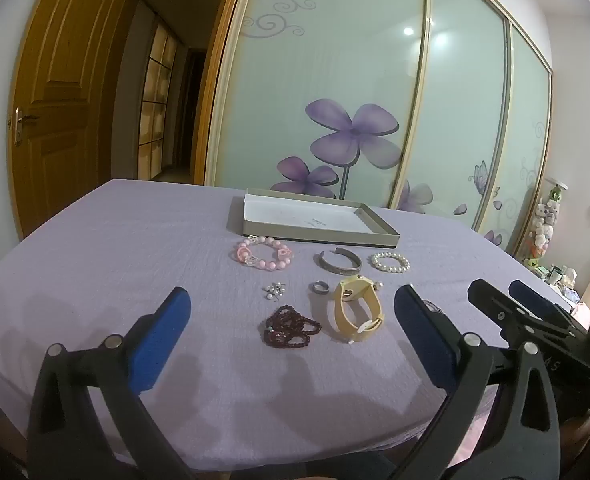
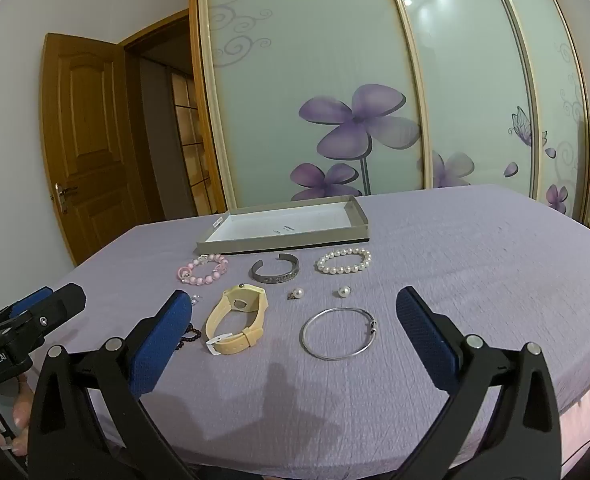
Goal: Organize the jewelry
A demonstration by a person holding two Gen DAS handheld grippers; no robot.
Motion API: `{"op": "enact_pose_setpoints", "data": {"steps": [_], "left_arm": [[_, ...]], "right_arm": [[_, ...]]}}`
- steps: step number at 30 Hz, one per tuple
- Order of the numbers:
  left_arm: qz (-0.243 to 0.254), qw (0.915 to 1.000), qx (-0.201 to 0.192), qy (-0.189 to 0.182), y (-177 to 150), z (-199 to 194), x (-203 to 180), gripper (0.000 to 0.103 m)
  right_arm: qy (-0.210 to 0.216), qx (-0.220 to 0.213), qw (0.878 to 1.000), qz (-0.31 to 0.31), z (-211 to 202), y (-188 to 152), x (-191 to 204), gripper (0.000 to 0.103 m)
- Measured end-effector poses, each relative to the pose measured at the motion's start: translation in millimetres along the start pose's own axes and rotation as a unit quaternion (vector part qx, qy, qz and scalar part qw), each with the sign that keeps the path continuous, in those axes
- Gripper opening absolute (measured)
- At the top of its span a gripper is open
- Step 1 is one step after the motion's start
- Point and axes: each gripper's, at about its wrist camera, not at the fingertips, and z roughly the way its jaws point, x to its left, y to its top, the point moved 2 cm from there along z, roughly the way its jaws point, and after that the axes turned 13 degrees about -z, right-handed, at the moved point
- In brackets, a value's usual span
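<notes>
Nearest to us, the left gripper (image 1: 293,312) hangs above the front of the lavender tablecloth (image 1: 95,264) with its 2 blue-padded fingers (image 1: 163,336) spread wide, holding nothing and touching nothing. The right gripper (image 2: 295,312) beside it is spread just as wide, its pads (image 2: 427,332) clear of the cloth and of every piece.

Between the left gripper's fingers we see a heap of dark red beads (image 1: 291,326) and, just to its right, a cream-yellow watch (image 1: 355,312) standing on its strap. Between the right gripper's fingers lie the same watch (image 2: 239,322) and a thin silver bangle (image 2: 338,333), apart from each other.

A little farther we find a small silver brooch (image 1: 275,291), a plain ring (image 1: 319,287) and 2 pearl earrings (image 2: 297,294), the second one (image 2: 345,292) near the first.

Behind these lies a row of 3 bracelets: a pink bead bracelet (image 1: 263,257) on the left, a dark metal cuff (image 1: 338,263) in the middle with its gap facing away, and a white pearl bracelet (image 1: 391,262) on the right. None of them touch.

Just beyond the row sits a shallow grey box lid (image 1: 315,238) with a white inside, nothing in it. Behind the table stand frosted sliding doors (image 1: 355,80) with purple flowers and an open wooden door (image 1: 63,100).
</notes>
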Motion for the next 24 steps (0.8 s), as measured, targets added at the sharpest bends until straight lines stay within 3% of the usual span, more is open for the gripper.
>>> {"op": "enact_pose_setpoints", "data": {"steps": [24], "left_arm": [[-0.003,1.0,0.002,-0.001,0.0,0.2,-0.2,0.101]], "right_arm": [[-0.001,0.001,1.0,-0.001,-0.5,-0.5,0.7,0.102]]}}
